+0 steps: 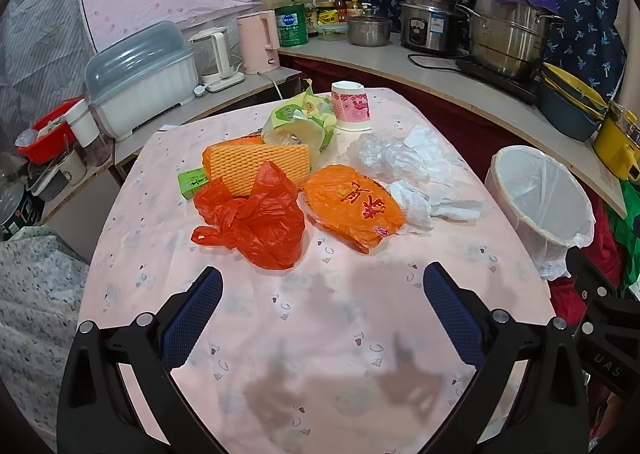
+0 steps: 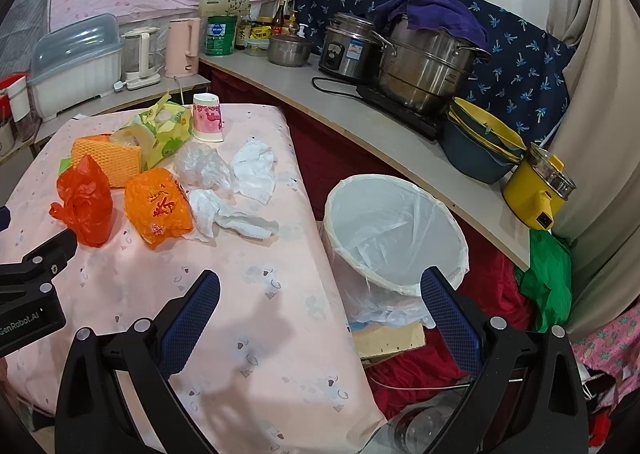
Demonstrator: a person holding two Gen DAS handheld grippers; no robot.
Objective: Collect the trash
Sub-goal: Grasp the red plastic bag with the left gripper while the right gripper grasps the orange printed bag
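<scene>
Left wrist view is showing both grippers, left gripper [image 1: 322, 286] and right gripper [image 2: 320, 290], hanging wide apart, holding nothing; I'd pinch the red bag [image 1: 256, 222] on the counter [image 1: 320, 334] by its bunched middle, then carry it to the bin [image 2: 396, 230] alongside.

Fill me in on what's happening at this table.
A person holds two grippers over a pink table strewn with trash. Both the left gripper and right gripper hover with jaws open, holding nothing. The red plastic bag, orange bag and crumpled tissues lie uncollected. The lined bin waits beside the table.
</scene>
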